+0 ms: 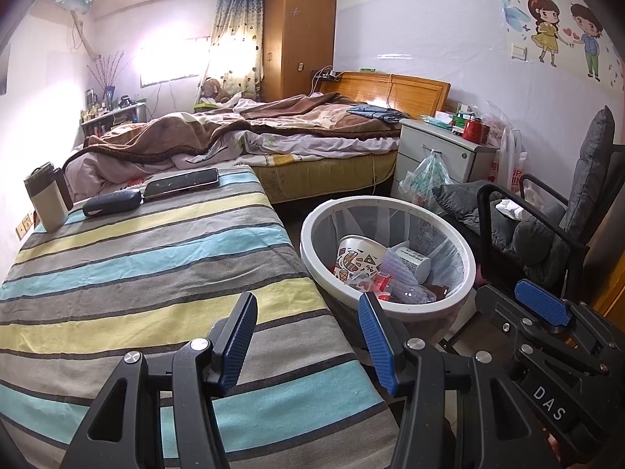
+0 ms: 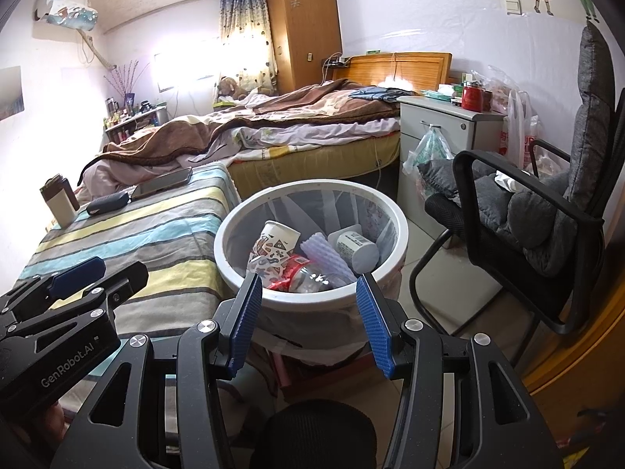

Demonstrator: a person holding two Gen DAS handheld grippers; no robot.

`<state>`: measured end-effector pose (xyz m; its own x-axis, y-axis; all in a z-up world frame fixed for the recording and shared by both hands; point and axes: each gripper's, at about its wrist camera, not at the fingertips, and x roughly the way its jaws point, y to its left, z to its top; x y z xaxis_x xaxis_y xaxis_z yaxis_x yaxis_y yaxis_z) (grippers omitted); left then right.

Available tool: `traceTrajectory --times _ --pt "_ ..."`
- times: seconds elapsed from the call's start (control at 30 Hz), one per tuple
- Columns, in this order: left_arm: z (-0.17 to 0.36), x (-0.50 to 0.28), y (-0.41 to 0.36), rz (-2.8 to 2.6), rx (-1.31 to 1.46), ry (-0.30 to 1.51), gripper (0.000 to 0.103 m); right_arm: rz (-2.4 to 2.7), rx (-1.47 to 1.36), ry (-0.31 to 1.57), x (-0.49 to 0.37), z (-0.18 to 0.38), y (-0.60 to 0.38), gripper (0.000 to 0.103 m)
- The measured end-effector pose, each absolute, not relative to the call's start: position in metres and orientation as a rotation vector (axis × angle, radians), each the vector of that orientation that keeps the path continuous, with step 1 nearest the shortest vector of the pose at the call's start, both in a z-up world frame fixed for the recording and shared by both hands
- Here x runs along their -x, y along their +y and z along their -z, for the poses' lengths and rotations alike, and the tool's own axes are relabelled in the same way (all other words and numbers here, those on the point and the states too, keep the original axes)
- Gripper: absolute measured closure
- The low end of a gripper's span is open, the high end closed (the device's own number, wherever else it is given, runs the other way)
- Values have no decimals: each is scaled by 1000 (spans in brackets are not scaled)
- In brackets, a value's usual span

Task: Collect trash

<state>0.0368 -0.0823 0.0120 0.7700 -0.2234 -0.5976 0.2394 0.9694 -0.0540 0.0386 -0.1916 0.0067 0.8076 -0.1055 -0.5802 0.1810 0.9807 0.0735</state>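
A white round trash bin (image 1: 465,252) (image 2: 230,265) lined with a clear bag stands on the floor beside the striped table. It holds a patterned paper cup (image 2: 273,250), a clear plastic bottle with a red label (image 2: 312,277), a white labelled cup (image 2: 357,250) and a ribbed plastic piece (image 2: 324,254). My left gripper (image 1: 308,336) is open and empty over the table's near corner, left of the bin. My right gripper (image 2: 308,312) is open and empty just in front of the bin's near rim. Each gripper shows in the other's view, the right one (image 1: 547,308) and the left one (image 2: 78,273).
The striped table (image 1: 136,258) carries a phone (image 1: 181,183), a dark case (image 1: 111,202) and a beige box (image 1: 47,199). A black chair with grey cushions (image 2: 527,211) stands right of the bin. A white nightstand (image 2: 441,125) with a hanging plastic bag and an unmade bed (image 1: 254,133) lie behind.
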Motion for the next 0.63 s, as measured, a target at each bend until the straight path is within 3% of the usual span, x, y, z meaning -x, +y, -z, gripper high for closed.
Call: traceTrajectory --times 0.63 --pt "-13 -33 -82 238 -27 652 49 154 -127 613 -39 -7 -192 51"
